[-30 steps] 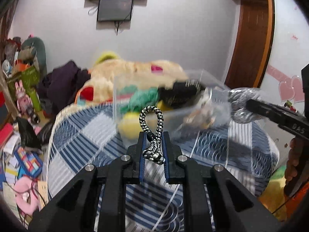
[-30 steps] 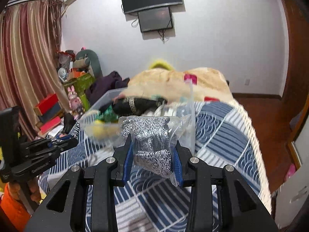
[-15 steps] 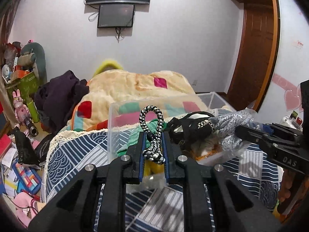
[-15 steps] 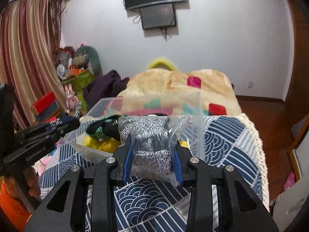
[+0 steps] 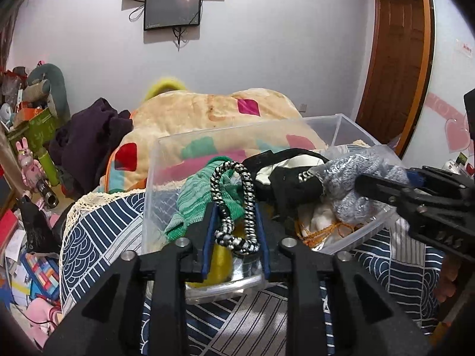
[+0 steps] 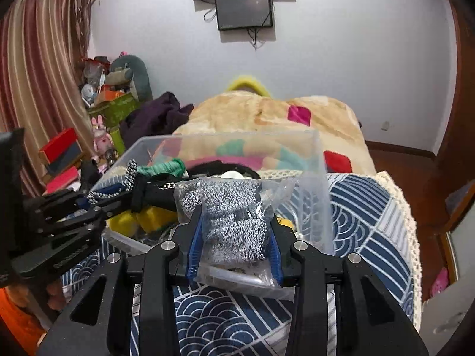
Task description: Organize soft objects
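The bed (image 5: 98, 228), w/ its blue wave-pattern cover, fills the lower part of both views, and the clear bin (image 5: 166, 178) sits on it right in front of me. 1 s ago the bin was further off and blurred in both cams; now it's sharp and close, its near rim just under my fingertips. So I've carried both loads up to the drop spot, I'd say.

Inside the bin: a green knit (image 5: 204, 195), black cloth (image 5: 291, 184), something yellow (image 6: 130, 219) low at the near wall. It's already well filled, so room is tight.

My right claw (image 6: 234, 237) is clamped on the bagged grey knit (image 6: 234, 210), jaws spread fairly wide around the bundle, plastic bulging out above and below. From the left cam the bag (image 5: 356, 175) hangs over the bin's right end, above the contents, not resting as far as I can tell.

My left claw (image 5: 234, 228) is nearly closed on the cord (image 5: 234, 204), a speckled black-and-white loop standing up between the pads, poised at the near rim over the green knit.

Both pieces are still in my grip, neither is in yet. Next, I reckon: let go 1 at a time, bag 1st since it's bulkier and may slide off the heap.
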The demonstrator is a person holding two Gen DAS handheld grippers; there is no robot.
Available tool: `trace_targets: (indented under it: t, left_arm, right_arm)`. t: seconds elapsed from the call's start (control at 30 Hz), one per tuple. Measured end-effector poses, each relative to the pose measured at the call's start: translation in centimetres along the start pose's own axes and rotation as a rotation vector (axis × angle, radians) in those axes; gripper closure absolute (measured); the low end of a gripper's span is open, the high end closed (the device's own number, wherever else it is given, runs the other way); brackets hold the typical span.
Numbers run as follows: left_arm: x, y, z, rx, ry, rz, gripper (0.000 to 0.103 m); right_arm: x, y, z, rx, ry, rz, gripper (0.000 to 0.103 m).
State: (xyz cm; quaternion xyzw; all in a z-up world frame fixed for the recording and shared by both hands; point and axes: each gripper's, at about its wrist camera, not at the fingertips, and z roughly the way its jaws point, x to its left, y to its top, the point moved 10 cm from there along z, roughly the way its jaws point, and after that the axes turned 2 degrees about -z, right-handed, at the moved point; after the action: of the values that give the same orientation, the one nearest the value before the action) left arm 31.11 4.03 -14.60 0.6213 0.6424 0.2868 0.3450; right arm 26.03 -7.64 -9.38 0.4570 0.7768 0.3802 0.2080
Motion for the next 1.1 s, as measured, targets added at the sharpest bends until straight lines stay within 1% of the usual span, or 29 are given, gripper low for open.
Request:
trace_targets:
  t: [0.07, 0.17, 0.2, 0.23, 0.27, 0.33, 0.47, 0.63, 0.8, 0.93, 1.0, 1.07, 1.1]
  left_arm:
    - [0.2, -0.1, 0.0, 0.006, -0.004, -0.009, 0.063]
    - [0.2, -0.1, -0.2, 0.005, 0.003, 0.0, 0.06]
    - [0.1, -0.2, -0.5, 0.0, 0.009, 0.01, 0.058]
    - [0.1, -0.1, -0.7, -0.004, 0.014, 0.016, 0.052]
    - [0.1, -0.1, -1.0, -0.008, 0.017, 0.024, 0.045]
    - [0.0, -0.2, -1.7, -0.023, 0.021, 0.033, 0.038]
    - [-0.1, -0.2, -3.6, -0.049, 0.02, 0.039, 0.036]
    - [-0.2, 0.4, -6.5, -0.093, -0.01, 0.004, 0.036]
    - [-0.6, 1.6, -10.7, -0.171, -0.046, -0.022, 0.036]
    - [-1.3, 2.5, -14.3, -0.234, -0.064, -0.019, 0.036]
    - [-1.7, 2.7, -16.0, -0.263, -0.071, -0.016, 0.033]
    - [-2.1, 2.8, -17.7, -0.293, -0.08, -0.015, 0.028]
    - [-2.2, 2.8, -18.3, -0.304, -0.082, -0.013, 0.027]
  right_arm:
    - [0.2, 0.0, 0.1, 0.005, -0.014, -0.024, 0.066]
    - [0.0, -0.1, -0.1, 0.012, -0.013, -0.035, 0.064]
    - [-0.2, -0.2, -0.1, 0.015, -0.016, -0.035, 0.06]
    - [-0.3, -0.3, -0.2, 0.018, -0.022, -0.033, 0.054]
    - [-0.4, -0.3, -0.4, 0.016, -0.03, -0.032, 0.051]
    - [-0.5, -0.3, -1.0, 0.003, -0.039, -0.037, 0.039]
    - [-0.5, 0.0, -2.3, -0.022, -0.03, -0.04, 0.037]
    - [-0.4, 0.9, -5.3, -0.084, -0.011, -0.033, 0.036]
    - [0.4, 2.3, -9.6, -0.182, 0.001, -0.041, 0.034]
    - [1.5, 3.3, -13.1, -0.264, 0.012, -0.05, 0.028]
    - [2.1, 3.7, -14.7, -0.303, 0.014, -0.053, 0.027]
    - [2.6, 3.9, -15.8, -0.328, 0.016, -0.056, 0.025]
    - [2.8, 3.9, -16.3, -0.34, 0.018, -0.057, 0.023]
